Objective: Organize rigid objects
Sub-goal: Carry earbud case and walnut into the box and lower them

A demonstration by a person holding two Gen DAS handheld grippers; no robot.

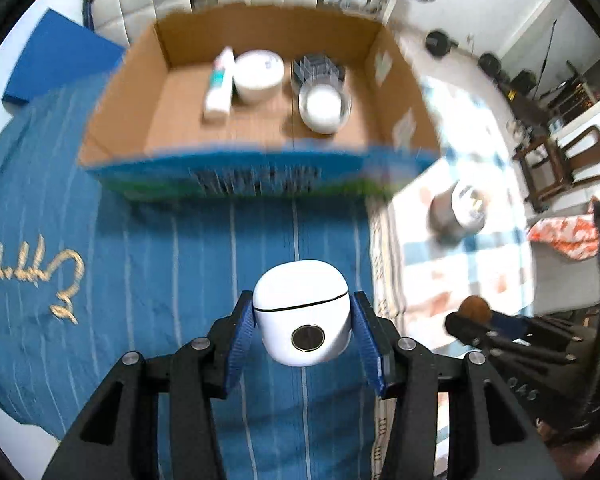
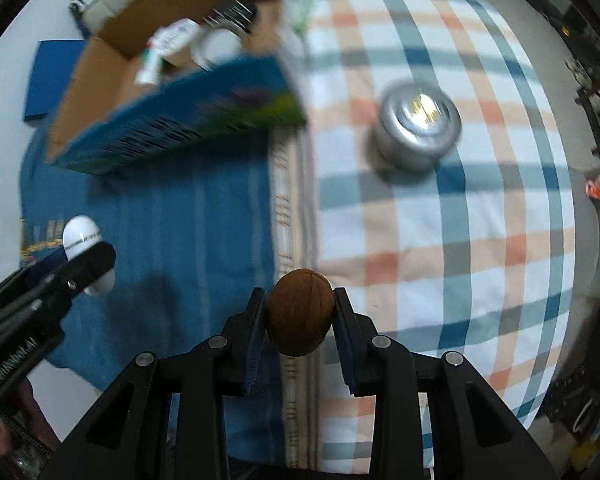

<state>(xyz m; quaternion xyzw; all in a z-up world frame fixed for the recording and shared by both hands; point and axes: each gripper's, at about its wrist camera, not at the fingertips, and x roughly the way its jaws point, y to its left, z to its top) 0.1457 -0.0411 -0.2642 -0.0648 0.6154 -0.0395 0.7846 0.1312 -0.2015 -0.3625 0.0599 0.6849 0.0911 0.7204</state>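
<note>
My left gripper [image 1: 302, 320] is shut on a white earbud case [image 1: 302, 308] and holds it above the blue striped cloth, short of the open cardboard box [image 1: 396, 92]. The case also shows in the right wrist view [image 2: 82, 236]. My right gripper [image 2: 300, 316] is shut on a brown ridged ball [image 2: 300, 312], held over the seam between the blue cloth and the plaid cloth; the ball also shows at the right in the left wrist view [image 1: 475, 307]. The box holds a white tube [image 1: 220, 84], a white round container [image 1: 258, 76] and a clear cup [image 1: 325, 106].
A round silver tin [image 2: 418, 128] sits on the plaid cloth [image 2: 480, 240] right of the box, also in the left wrist view [image 1: 458, 210]. A blue pad [image 1: 60, 60] lies left of the box. Chairs and dumbbells stand beyond the bed at the right.
</note>
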